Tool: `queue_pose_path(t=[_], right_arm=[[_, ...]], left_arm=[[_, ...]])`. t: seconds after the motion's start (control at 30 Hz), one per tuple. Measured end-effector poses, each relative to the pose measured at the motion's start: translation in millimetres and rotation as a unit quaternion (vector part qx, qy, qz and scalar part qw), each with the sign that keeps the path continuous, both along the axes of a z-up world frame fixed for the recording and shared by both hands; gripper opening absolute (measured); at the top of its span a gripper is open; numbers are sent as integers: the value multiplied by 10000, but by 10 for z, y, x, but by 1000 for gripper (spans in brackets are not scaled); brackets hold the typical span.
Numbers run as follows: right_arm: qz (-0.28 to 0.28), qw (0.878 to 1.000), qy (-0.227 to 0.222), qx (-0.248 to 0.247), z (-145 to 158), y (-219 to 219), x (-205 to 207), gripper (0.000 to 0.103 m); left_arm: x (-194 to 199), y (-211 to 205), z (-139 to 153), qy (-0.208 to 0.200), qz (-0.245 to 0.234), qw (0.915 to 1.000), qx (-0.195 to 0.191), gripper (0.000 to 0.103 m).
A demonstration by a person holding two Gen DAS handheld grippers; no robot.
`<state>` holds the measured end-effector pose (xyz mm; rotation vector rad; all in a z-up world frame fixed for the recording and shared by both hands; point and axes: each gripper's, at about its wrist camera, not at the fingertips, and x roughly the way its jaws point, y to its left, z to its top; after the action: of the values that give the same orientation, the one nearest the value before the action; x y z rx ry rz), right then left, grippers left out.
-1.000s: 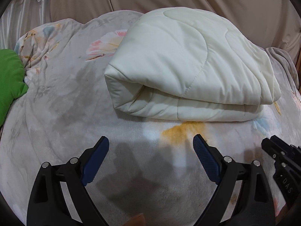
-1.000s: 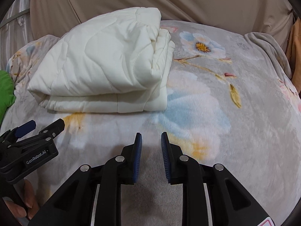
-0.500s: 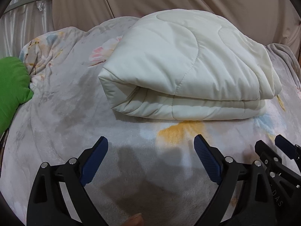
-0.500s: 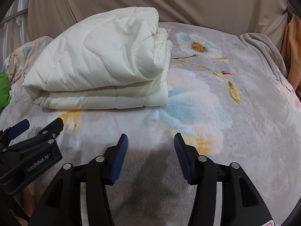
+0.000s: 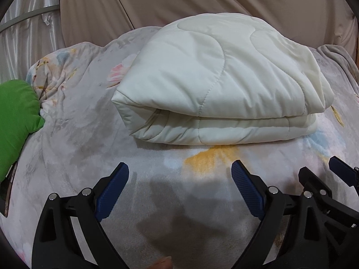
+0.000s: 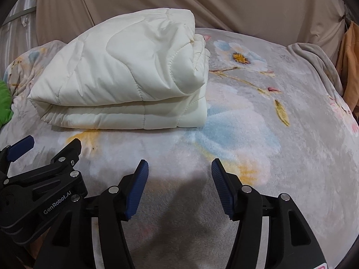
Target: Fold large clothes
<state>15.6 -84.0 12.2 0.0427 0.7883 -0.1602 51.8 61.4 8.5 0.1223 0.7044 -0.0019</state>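
Cream quilted padded comforter (image 5: 215, 85), folded into a thick multi-layer bundle, sits on the grey floral plush blanket (image 5: 78, 148) covering the bed, toward the far side and left of centre in the right wrist view, well apart from both tools. Left gripper (image 5: 179, 192) hangs over bare blanket with fingers spread wide, nothing between them. Right gripper (image 6: 179, 188) is at a medium gap with jaws opening, also nothing between them, just blanket below. Fold looks done or nearly so, my read. Risks from here: the top layer is puffy and its right end is loosely rolled, so a grab on only the upper layer would peel it back and undo the fold; a pinch too low could catch the plush blanket along with the bundle and drag both. The two tools sit just beside each other, so a careless inward move could knock them together. Orientation: the bundle's long axis runs left-right across both views, the rounded closed fold faces the near-left corner, stacked layer edges face the cameras, and the bunched open ends point right. Bright green cushion (image 5: 15, 121) at the far left is clear of everything.
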Motion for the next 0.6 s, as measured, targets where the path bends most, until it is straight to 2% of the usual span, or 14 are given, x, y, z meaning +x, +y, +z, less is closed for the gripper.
queue_pose_path(t=[0.6], right_arm=[[-8, 10000, 0, 1, 0, 2, -1, 57]], left_arm=[[1, 14, -1, -25, 27, 10000, 4, 90]])
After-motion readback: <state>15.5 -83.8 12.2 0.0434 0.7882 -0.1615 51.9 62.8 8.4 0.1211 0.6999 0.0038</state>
